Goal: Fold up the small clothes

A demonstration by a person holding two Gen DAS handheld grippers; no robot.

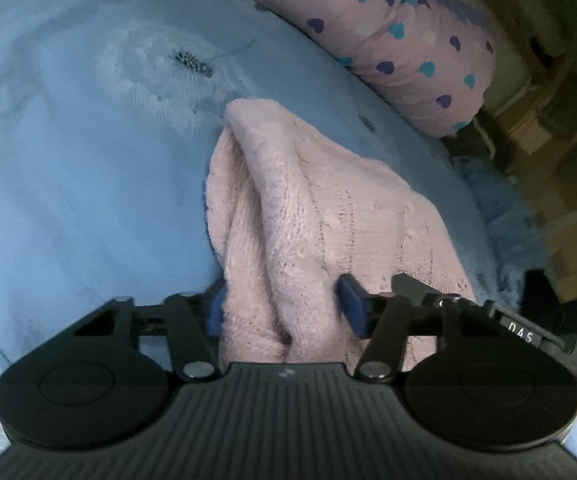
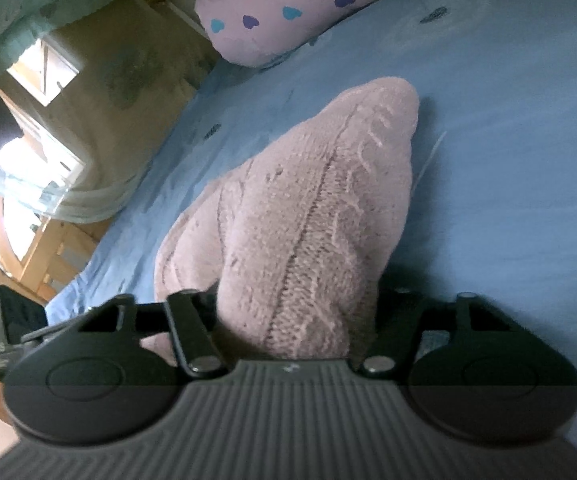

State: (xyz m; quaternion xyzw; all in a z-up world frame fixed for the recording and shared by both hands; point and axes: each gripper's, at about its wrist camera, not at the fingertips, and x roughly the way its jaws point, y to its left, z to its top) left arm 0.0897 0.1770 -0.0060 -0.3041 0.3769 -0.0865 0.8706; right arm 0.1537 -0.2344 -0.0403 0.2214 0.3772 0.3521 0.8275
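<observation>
The garment is a small pink knitted piece (image 1: 312,220), lying on a bed covered by a blue sheet (image 1: 88,180). In both views it fills the centre of the frame and runs from the lower middle toward the upper middle, where its far end rests on the sheet.

The left claw (image 1: 284,308) pinches a bunched section of the near edge. Its blue pads (image 1: 350,304) press into the knit from either side, and the fabric bulges up in vertical ridges between them. This gather is a consequence of the grip: thick, soft knit compresses unevenly.

The right claw (image 2: 296,320) pinches another section of the same near edge. Its pads are buried in the cloth and do not show, but the fabric narrows sharply between the two finger links, which indicates a closed grip on it. The cabled face of the knit (image 2: 328,200) rises from this claw like a ridge, lifted at the near end.

Holding two points along one edge lets that edge travel as a straight line, which suits carrying it over the rest of the garment. This is judged to be the start of a fold; no completed crease shows.

A pink pillow with heart print (image 1: 400,40) lies at the upper right of the left view, well apart from the garment, so the sheet ahead is available for laying the fold down.
</observation>
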